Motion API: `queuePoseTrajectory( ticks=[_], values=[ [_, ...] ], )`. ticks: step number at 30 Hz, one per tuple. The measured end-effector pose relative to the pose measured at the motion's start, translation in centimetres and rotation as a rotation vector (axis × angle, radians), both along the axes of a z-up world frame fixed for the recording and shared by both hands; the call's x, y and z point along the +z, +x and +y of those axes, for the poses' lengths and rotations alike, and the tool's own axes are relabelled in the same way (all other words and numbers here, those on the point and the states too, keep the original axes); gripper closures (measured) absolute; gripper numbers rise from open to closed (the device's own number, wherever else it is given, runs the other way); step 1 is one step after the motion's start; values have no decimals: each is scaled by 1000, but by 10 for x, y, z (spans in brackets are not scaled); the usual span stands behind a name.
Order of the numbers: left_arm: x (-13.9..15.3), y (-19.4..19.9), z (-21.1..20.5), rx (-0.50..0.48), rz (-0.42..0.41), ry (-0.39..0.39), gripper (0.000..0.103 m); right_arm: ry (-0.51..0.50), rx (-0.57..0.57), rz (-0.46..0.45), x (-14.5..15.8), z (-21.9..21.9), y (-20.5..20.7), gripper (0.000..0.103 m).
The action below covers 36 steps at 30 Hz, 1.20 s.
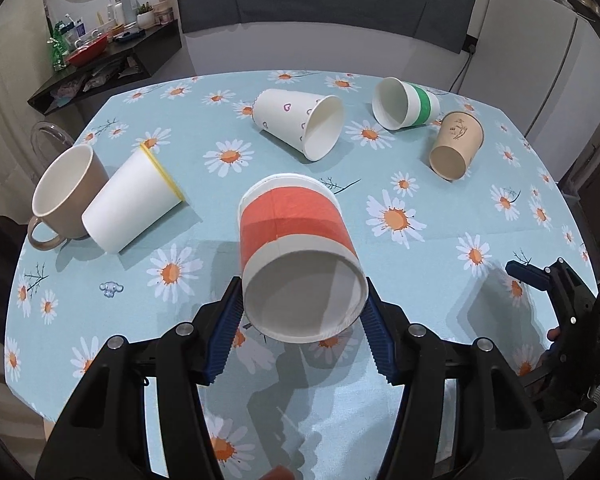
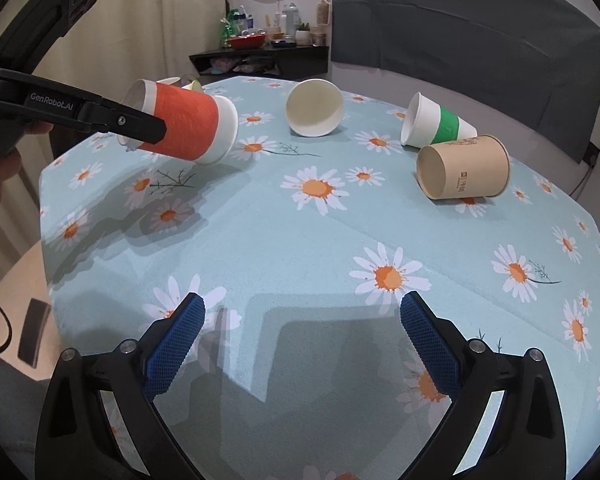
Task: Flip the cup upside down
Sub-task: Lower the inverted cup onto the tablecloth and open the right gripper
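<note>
My left gripper (image 1: 304,292) is shut on a white paper cup with a red band (image 1: 296,248). It holds the cup in the air above the table, tilted, with the closed bottom toward the camera. In the right wrist view the red-band cup (image 2: 184,126) hangs nearly sideways over the table's left part, with the left gripper's finger (image 2: 140,122) across it. My right gripper (image 2: 302,320) is open and empty, low over the near part of the daisy tablecloth (image 2: 300,240).
Other cups lie on their sides: a heart-print cup (image 1: 296,122), a green-band cup (image 1: 406,102), a brown paper cup (image 1: 456,146), a yellow-rim white cup (image 1: 134,202). A beige mug (image 1: 66,194) stands at the left edge. The right gripper (image 1: 556,292) shows at the right.
</note>
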<state>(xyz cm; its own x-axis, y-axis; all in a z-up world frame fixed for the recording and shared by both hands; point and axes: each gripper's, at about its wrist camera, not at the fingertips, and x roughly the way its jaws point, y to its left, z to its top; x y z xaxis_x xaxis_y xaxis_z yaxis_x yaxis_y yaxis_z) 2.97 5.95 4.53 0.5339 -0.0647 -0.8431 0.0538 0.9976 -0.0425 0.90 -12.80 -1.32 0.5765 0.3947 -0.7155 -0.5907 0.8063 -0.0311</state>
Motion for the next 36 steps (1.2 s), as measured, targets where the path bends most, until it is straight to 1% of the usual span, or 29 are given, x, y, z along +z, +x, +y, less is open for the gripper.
queuePoseTrajectory(
  ticks=[3,7,9,13,17,20,22,24,27,30,32,36],
  values=[
    [-1,14,-2,-47,54,7,45,-22,4,18,6,4,15,9],
    [-2,33,-6,-92,114,76,45,-21,9,45,14,7,36,9],
    [-1,42,-9,-102,132,109,45,-20,7,55,15,8,45,9],
    [2,62,-20,-152,169,163,45,-32,11,82,15,12,62,9],
    [-1,86,-25,-181,223,178,45,-42,18,81,18,14,83,9],
    [-11,102,-30,-202,263,177,45,-47,1,74,19,13,101,9],
    [-15,108,-32,-213,281,162,45,-35,4,66,20,13,110,9],
    [-16,109,-35,-232,280,162,45,-13,26,58,20,14,116,9],
    [-14,106,-34,-241,258,161,44,-14,35,61,15,17,122,9],
    [-8,100,-31,-237,227,164,34,-30,28,82,8,20,124,9],
    [-4,92,-29,-235,211,155,33,-41,21,81,7,21,121,9],
    [4,74,-25,-231,168,144,26,-52,7,79,10,25,114,9]
  ],
)
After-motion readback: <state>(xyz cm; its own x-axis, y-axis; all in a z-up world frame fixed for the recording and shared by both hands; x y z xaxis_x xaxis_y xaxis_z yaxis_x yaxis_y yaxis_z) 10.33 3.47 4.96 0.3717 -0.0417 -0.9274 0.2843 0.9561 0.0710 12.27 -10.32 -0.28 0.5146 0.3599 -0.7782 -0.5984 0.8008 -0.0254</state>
